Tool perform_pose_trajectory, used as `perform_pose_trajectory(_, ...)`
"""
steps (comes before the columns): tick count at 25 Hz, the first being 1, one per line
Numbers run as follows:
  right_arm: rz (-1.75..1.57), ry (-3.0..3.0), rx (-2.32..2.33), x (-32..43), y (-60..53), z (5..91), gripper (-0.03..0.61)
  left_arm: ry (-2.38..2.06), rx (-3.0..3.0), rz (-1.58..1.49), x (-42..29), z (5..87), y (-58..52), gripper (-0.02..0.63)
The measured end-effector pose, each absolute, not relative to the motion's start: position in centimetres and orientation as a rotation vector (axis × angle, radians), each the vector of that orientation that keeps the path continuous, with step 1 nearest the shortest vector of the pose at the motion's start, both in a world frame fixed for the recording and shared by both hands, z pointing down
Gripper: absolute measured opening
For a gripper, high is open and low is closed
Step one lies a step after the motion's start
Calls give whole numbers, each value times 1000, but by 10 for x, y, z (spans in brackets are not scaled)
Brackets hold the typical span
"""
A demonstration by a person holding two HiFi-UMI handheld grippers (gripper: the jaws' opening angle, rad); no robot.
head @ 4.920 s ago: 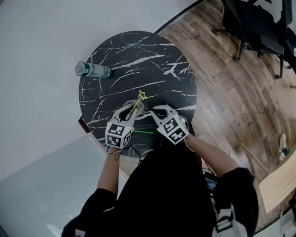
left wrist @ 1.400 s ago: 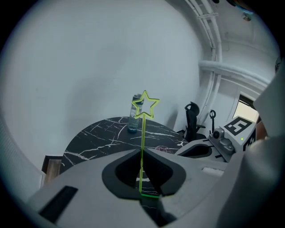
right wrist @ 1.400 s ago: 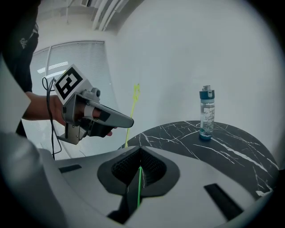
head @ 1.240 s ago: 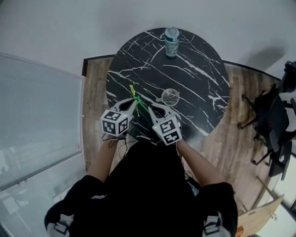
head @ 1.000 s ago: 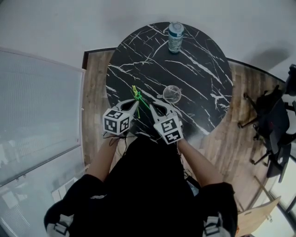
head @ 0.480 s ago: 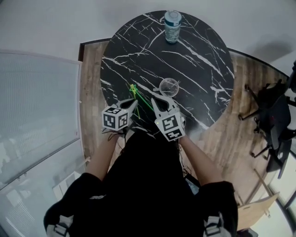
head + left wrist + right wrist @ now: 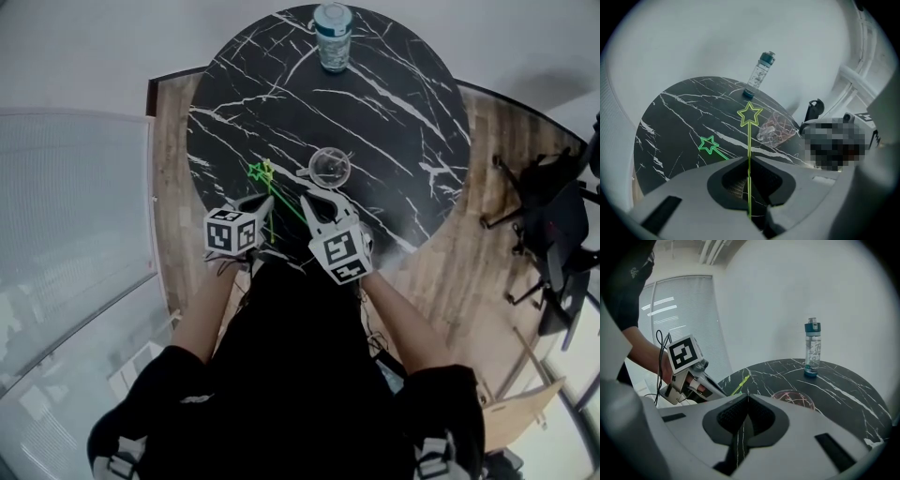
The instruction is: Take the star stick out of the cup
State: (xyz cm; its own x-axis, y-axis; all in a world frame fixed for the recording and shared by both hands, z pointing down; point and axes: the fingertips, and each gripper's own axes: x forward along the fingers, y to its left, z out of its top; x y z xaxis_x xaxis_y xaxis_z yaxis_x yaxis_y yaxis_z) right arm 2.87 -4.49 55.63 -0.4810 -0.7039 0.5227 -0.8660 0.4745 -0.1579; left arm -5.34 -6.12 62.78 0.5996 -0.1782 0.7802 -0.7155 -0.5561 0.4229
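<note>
As the star stick [image 7: 749, 115] seems light and whippy, the left tool [image 7: 749, 158] clenches its lower stem; the right tool [image 7: 748, 397], at three o'clock, is closed and empty.

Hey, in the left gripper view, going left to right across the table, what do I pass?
Green star stick lying on the table → yellow-green star stick clamped in the left gripper → clear cup. The bottle overlaps them, so it's skipped.

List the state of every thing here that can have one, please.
left tongs: shut on the yellow star stick.
yellow star stick: clamped, outside the cup.
green star stick: lying flat on the table.
cup: upright on the table, no stick inside.
bottle: upright, cap on.
right tongs: shut, empty.
</note>
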Motion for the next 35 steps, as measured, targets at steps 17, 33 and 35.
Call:
perform_pose_trajectory(17, 620, -2325, 1353, 43, -38, 563, -3, -713, 2048, 1014, -51, 654, -58, 12)
perform_pose_trajectory(33, 681, -2316, 1382, 48, -28, 569, -3, -725, 2056, 1033, -47, 660, -56, 12)
perform_pose_trajectory(35, 679, -2314, 1387, 48, -27, 569, -3, -731, 2057, 1029, -47, 660, -57, 12)
